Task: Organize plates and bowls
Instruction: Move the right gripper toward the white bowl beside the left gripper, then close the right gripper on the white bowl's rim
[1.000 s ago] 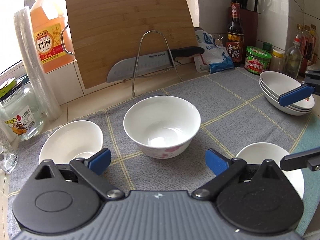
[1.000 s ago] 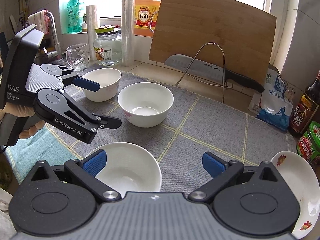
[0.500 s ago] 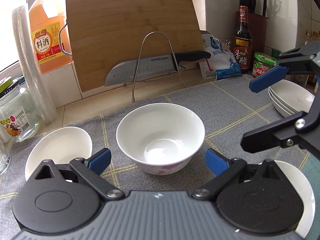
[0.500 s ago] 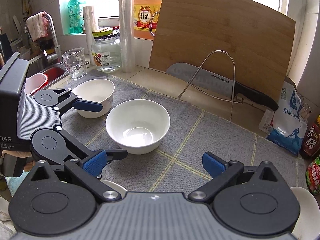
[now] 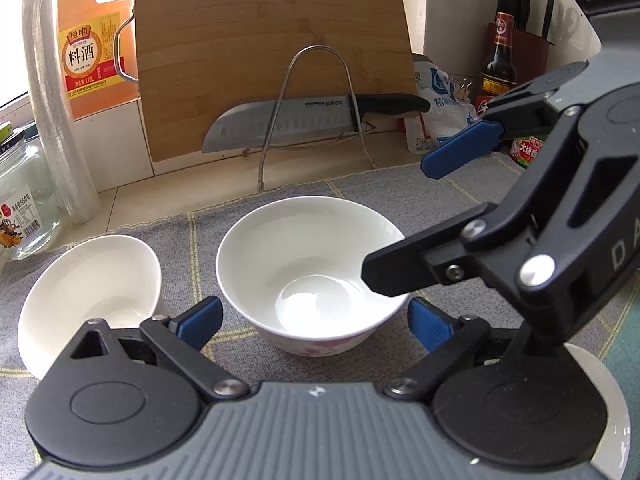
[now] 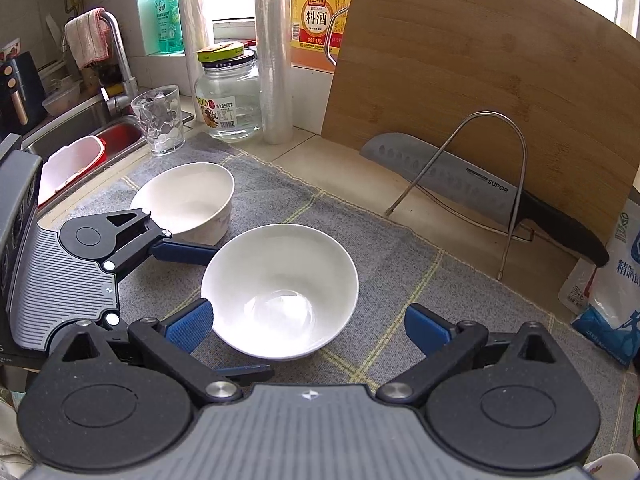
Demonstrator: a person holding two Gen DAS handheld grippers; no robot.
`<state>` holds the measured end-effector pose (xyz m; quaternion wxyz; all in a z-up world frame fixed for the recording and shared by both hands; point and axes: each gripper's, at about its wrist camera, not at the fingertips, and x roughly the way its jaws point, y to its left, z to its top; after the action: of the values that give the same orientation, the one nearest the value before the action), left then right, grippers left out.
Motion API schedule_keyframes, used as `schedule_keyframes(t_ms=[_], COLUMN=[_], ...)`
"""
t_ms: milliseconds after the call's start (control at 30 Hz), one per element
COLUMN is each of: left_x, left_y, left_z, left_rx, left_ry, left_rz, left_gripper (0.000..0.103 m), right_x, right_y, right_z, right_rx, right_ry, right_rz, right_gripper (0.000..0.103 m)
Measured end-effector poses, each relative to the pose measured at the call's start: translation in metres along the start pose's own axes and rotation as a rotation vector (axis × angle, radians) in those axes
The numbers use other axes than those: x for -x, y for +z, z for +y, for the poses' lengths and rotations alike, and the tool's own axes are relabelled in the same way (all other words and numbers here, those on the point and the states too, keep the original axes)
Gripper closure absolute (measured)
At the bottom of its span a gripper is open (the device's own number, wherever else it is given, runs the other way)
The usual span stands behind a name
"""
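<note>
A white bowl with a pink flower pattern (image 5: 312, 276) (image 6: 280, 292) stands in the middle of the grey mat. My left gripper (image 5: 314, 318) is open, its fingers on either side of the bowl's near wall. My right gripper (image 6: 308, 324) is open too, close in front of the same bowl; in the left wrist view it reaches in from the right (image 5: 400, 216), one finger over the bowl's right rim. A second white bowl (image 5: 88, 296) (image 6: 188, 200) stands to the left. A third white bowl (image 5: 600, 400) shows partly behind my left gripper at the lower right.
A bamboo cutting board (image 5: 272, 52) leans on the wall behind a wire rack holding a knife (image 5: 312, 120). A cooking wine jug (image 5: 92, 36), glass jar (image 6: 228, 96), drinking glass (image 6: 160, 120) and sink (image 6: 80, 140) lie left; sauce bottle (image 5: 498, 64) and salt bag (image 6: 612, 292) right.
Both grippers have closed in on the middle bowl. The right gripper swung left from the plates side and now reaches over the bowl's right rim.
</note>
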<state>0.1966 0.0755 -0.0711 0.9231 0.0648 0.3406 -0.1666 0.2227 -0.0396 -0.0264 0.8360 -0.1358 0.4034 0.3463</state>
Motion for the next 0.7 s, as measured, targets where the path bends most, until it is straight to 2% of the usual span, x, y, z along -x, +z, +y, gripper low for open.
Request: schedule_keyframes(t_ms=[100,233,300,467,633,700], left_x=[-0.001,-0.004,-0.004,-0.005,-0.004,-0.004], left_y=[-0.001,0.000,0.000,0.000,0.000,0.000], left_z=[0.001,0.004,0.005,0.005,0.005,0.005], left_rx=[0.008,0.023,0.031,0.034,0.034,0.035], left_ry=[-0.008,-0.015,-0.020,-0.022,-0.023,-0.023], left_rz=[0.000,0.012,0.014,0.013,0.014,0.013], left_gripper=[0.006,0.015,0.016,0.016,0.016,0.016], right_x=[-0.011,-0.026,-0.032,-0.046,-0.055,-0.059], right_y=[0.006,0.013,0.015,0.021,0.026,0.028], right_z=[-0.005,-0.011,-0.013,-0.017,-0.017,-0.016], right_rx=[-0.001,-0.014,-0.015,-0.012,0.004,0.012], right_ry=[0.019,0.046,0.058,0.079,0.086,0.090], right_rz=[0.010,0.025,0.036,0.062,0.077,0.087], right_gripper=[0.000,0.000,0.001,0.013,0.016,0.021])
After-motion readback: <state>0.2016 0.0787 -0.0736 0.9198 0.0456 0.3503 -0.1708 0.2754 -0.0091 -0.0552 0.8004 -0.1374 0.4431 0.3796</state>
